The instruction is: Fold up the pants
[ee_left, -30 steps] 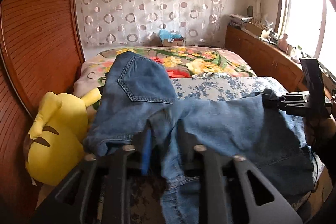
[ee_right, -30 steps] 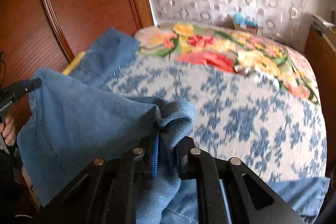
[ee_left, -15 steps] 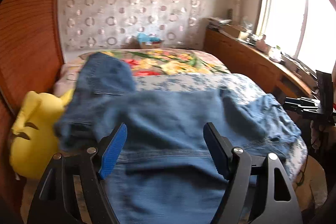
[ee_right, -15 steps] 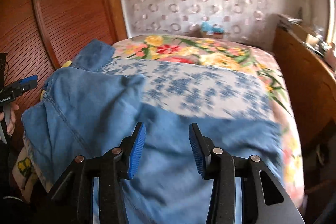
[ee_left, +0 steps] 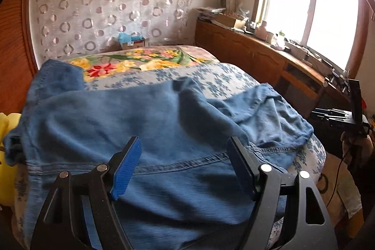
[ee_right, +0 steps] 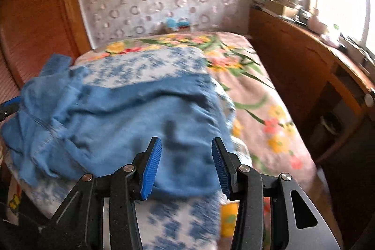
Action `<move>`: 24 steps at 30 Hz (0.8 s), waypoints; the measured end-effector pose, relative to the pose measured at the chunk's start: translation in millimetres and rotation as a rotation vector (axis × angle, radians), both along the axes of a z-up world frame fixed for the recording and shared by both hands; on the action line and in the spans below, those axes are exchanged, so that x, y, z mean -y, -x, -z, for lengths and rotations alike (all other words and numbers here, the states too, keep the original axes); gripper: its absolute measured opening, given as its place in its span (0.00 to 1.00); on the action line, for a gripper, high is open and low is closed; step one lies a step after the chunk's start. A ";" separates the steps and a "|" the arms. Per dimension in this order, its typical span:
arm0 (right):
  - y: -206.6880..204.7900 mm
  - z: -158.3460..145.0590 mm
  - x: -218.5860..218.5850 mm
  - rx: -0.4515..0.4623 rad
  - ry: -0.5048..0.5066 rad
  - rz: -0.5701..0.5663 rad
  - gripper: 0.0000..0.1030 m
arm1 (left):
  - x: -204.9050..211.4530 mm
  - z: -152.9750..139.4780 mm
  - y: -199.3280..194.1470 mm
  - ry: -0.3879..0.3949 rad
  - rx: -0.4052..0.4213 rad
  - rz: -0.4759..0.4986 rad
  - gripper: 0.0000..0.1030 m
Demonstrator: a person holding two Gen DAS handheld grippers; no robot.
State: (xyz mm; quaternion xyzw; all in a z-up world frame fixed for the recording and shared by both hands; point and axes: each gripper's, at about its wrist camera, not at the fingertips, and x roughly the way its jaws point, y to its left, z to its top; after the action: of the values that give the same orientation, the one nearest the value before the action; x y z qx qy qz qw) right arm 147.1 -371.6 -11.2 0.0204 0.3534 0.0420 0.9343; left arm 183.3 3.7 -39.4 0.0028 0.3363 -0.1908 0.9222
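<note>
Blue denim pants lie folded over and rumpled across the near end of the bed. My left gripper is open and empty, its blue pads just above the denim near the waist seam. The pants also show in the right wrist view, with a hem edge across the blue-patterned sheet. My right gripper is open and empty over the pants' near end. The right gripper also shows at the far right of the left wrist view, off the bed's side.
A yellow plush toy sits at the bed's left edge by the wooden wall panel. A floral blanket covers the far bed. A wooden cabinet with clutter runs along the right under the window. A small box stands at the headboard.
Both grippers have opened and let go of the denim. The pants have dropped onto the bed, and both grippers have drawn back from them.
</note>
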 end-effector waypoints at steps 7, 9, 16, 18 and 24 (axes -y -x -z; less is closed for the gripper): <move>-3.8 14.1 10.1 -0.034 -0.025 0.085 0.45 | 18.5 14.4 2.9 -0.015 -0.030 0.017 0.74; -5.7 18.7 12.2 -0.048 -0.039 0.104 0.45 | 22.8 18.8 4.1 -0.017 -0.041 0.020 0.74; 0.4 27.8 12.9 -0.085 -0.072 0.120 0.45 | 30.4 33.8 6.5 -0.015 -0.076 0.032 0.74; 1.0 28.6 16.9 -0.086 -0.094 0.127 0.46 | 32.7 38.5 7.7 -0.015 -0.086 0.037 0.74; -2.9 33.6 23.8 -0.085 -0.174 0.137 0.46 | 33.5 44.1 11.3 -0.019 -0.087 0.039 0.74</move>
State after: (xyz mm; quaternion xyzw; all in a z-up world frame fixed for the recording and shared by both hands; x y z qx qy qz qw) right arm 150.0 -395.4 -44.8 0.1274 0.3853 0.0076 0.9139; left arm 172.1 -29.8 -83.5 0.0097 0.3778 -0.2056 0.9027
